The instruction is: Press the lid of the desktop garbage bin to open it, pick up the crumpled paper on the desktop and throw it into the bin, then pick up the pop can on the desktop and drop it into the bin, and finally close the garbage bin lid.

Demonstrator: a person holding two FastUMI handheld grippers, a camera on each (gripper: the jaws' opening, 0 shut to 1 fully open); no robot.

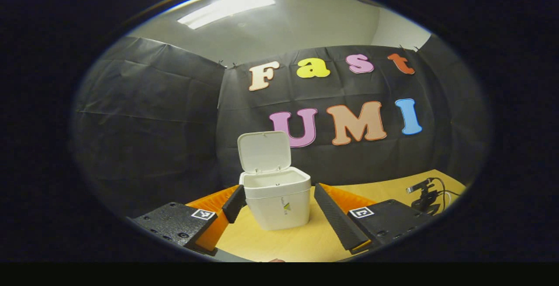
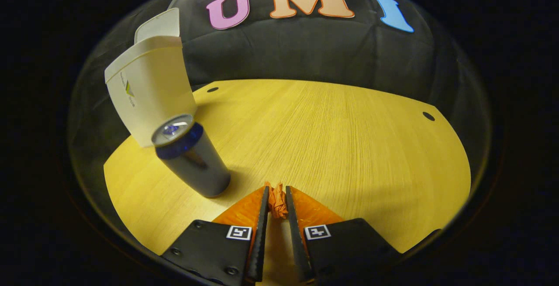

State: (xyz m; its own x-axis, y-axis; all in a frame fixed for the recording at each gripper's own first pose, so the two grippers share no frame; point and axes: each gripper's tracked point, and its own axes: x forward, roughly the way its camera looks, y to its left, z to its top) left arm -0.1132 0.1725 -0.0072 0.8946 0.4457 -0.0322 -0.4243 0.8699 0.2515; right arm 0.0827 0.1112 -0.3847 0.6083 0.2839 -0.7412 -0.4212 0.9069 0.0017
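With its lid [image 1: 264, 151] standing upright, the bin [image 1: 277, 203] waits open on the surface [image 2: 332, 137], its mouth bare and unobstructed. Orange crumpled paper [image 2: 277, 203] sits pinched between the closed jaws of the right gripper [image 2: 276, 199], low over the wood and well right of the bin. A can [image 2: 192, 157] stands upright just in front of the bin, between paper and target. The left gripper [image 1: 277, 204] hovers facing the bin, jaws wide apart and holding nothing, one finger on each side of the box without clearly touching it.

Judged from here, the step in hand is carrying the paper to the bin. Doing it well likely means lifting first, passing above the can's top, and releasing only once squarely over the opening, short of the raised lid. Open surface stretches to the right and rear; the near edge curves close below the gripper. A small camera stand [image 1: 422, 194] sits at the far right.
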